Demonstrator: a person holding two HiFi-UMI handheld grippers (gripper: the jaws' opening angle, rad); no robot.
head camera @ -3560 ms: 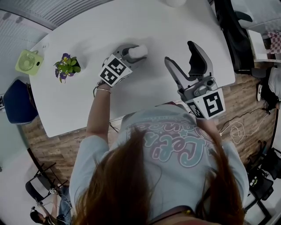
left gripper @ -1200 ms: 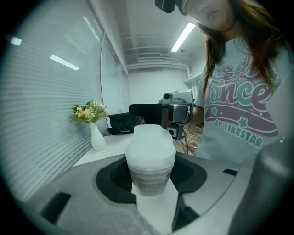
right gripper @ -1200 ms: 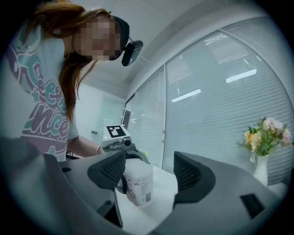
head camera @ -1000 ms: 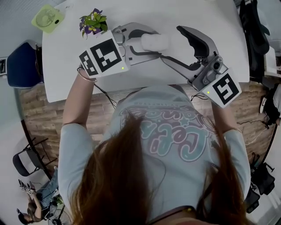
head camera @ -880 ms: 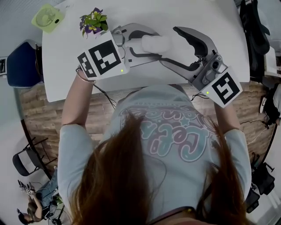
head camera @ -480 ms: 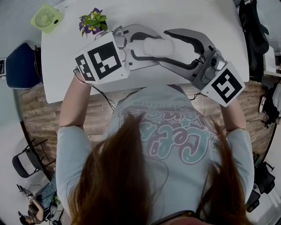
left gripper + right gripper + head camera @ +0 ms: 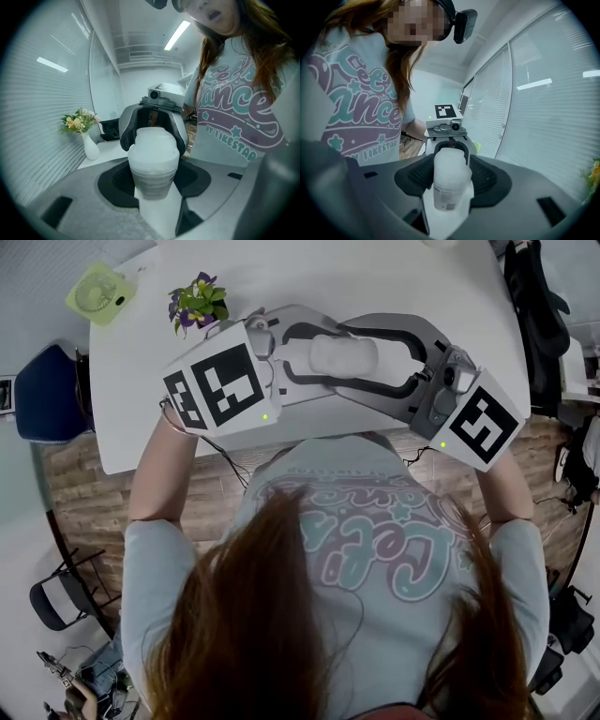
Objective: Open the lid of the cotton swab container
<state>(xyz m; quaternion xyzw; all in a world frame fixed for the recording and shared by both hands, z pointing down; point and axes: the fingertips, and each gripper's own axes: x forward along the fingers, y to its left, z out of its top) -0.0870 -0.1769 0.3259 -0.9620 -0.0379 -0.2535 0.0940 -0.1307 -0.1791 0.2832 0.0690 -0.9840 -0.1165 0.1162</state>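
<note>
White table (image 7: 281, 268) below, potted flowers (image 7: 197, 301) and a green fan (image 7: 96, 293) at its far left corner. Cotton swab container (image 7: 343, 353) is up off the surface, lying roughly level over the near table edge, between the two tools, which face each other. Left gripper (image 7: 323, 354) is clamped on one end, pads tight on both sides. Right gripper (image 7: 364, 354) comes in from the opposite side; its jaws have just been closing, the container's other end sits between them, and in the right gripper view both pads meet its sides. Lid looks closed. Can't tell which end carries it
</note>
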